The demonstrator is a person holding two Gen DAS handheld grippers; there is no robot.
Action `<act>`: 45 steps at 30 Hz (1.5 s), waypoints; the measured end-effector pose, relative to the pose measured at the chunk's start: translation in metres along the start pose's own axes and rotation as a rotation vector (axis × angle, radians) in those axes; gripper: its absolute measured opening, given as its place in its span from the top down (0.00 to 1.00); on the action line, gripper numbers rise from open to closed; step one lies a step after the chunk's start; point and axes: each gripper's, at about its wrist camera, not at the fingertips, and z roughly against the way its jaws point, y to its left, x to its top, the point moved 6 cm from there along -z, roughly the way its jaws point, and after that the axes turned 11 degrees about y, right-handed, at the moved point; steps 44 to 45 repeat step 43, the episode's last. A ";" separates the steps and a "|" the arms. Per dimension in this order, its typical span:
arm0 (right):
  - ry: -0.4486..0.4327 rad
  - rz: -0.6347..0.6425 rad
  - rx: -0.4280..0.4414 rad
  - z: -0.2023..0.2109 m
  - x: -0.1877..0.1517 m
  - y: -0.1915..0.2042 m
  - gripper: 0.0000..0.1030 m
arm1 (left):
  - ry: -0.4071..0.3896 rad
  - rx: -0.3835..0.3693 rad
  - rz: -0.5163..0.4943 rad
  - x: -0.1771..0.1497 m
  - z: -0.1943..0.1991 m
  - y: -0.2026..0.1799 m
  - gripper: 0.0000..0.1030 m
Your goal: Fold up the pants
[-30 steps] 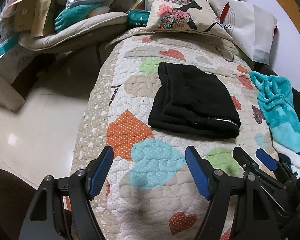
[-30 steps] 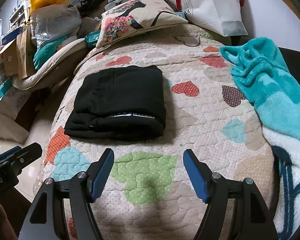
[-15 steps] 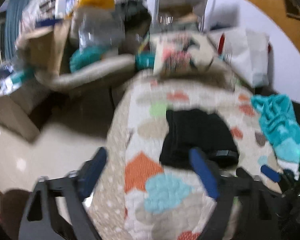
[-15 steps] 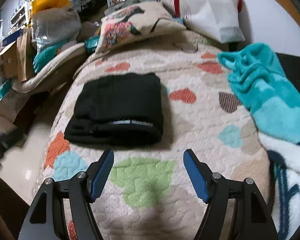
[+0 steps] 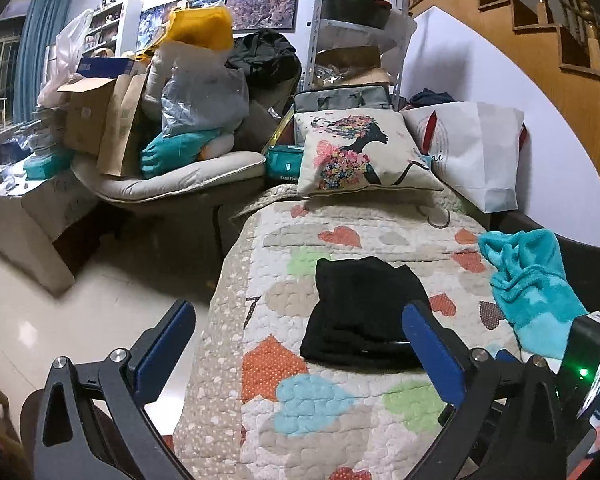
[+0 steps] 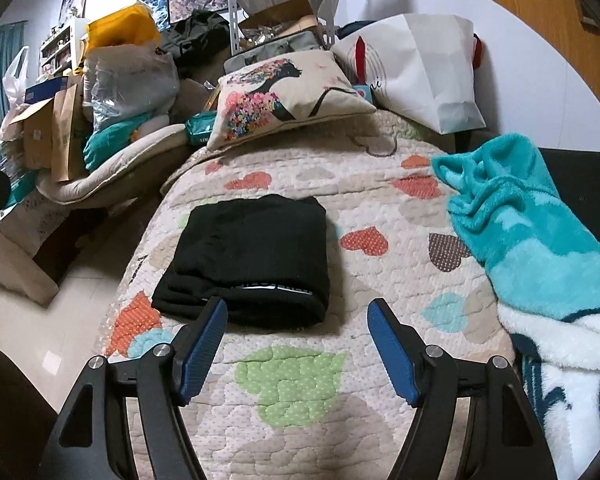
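While the folded black pants [image 6: 248,256] lie on the quilt [image 6: 380,280] just beyond its fingertips, the right gripper [image 6: 296,332] gapes empty; the left gripper [image 5: 300,344] too stands spread, holding nothing.

We see black pants [image 6: 248,264] with a thin pale printed strip on the near fold. Quilt [image 6: 380,216]: cream, dotted hearts in orange, green, light blue, brown, beige. Blanket [image 6: 516,224] at right: teal, turning white and navy nearer. Far pillow [image 5: 360,156]: cream, black silhouette, multicolour flowers. Pads [image 6: 204,340] are blue on black arms.
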 end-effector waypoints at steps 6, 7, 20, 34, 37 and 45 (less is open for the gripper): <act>-0.007 0.004 0.003 0.003 0.000 0.001 0.23 | -0.010 -0.008 -0.005 -0.002 0.006 -0.002 0.00; -0.010 0.008 0.001 0.003 0.000 0.001 0.23 | -0.010 -0.009 -0.008 -0.002 0.007 -0.002 0.00; -0.004 0.024 -0.005 0.002 -0.003 0.006 0.22 | 0.116 -0.055 -0.039 -0.019 -0.015 -0.010 0.00; 0.036 0.047 -0.016 -0.009 -0.008 0.005 0.21 | 0.184 -0.073 -0.039 -0.031 -0.030 -0.010 0.00; 0.048 0.047 -0.014 -0.012 -0.009 0.005 0.21 | 0.203 -0.076 -0.036 -0.033 -0.034 -0.009 0.00; 0.074 0.033 -0.019 -0.017 -0.011 0.001 0.20 | 0.243 -0.064 -0.024 -0.039 -0.045 -0.006 0.00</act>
